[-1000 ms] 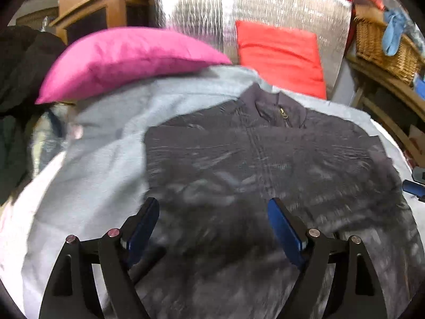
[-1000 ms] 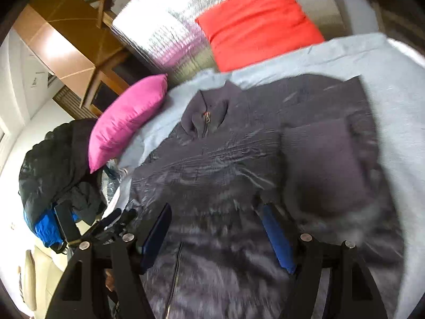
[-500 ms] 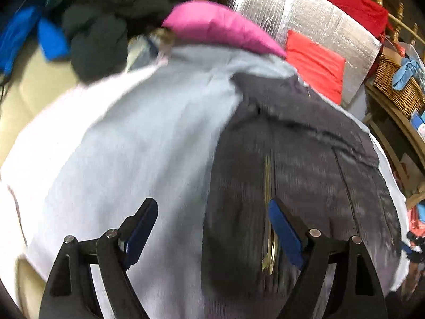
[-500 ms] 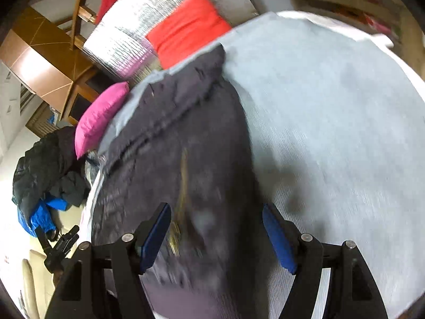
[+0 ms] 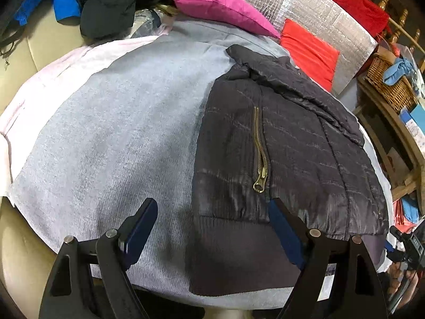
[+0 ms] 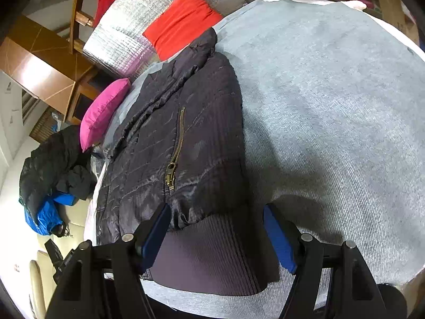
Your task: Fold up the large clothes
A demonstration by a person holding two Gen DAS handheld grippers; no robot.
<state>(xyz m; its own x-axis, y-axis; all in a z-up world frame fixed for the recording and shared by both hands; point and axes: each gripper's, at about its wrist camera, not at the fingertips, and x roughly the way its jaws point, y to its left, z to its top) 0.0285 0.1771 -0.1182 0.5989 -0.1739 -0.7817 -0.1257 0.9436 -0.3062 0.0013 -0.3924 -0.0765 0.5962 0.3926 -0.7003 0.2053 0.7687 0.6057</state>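
Note:
A dark quilted jacket (image 5: 292, 146) (image 6: 207, 122) with a brass zipper lies flat on a grey cloth (image 5: 106, 133) (image 6: 332, 106), collar far, ribbed hem near. My left gripper (image 5: 212, 212) stands open astride the hem's left corner, one finger over the jacket and the other over bare cloth. At the hem's right corner my right gripper (image 6: 215, 212) is open in the same way. Nothing is pinched in either. Whether the fingertips touch the fabric I cannot tell. Each view catches the other gripper at its edge (image 5: 403, 244) (image 6: 58, 257).
A pink pillow (image 5: 220, 5) (image 6: 103, 111), a red cushion (image 5: 308, 50) (image 6: 183, 21) and a silver mat (image 5: 318, 13) line the far side. Dark and blue clothes (image 5: 106, 8) (image 6: 47, 170) are piled at the left. A wicker basket (image 5: 390, 87) sits on wooden shelves at the right.
Both grippers drew apart sideways and came down at the near hem corners. The jacket slid right in the left view and left in the right view. Both stayed open.

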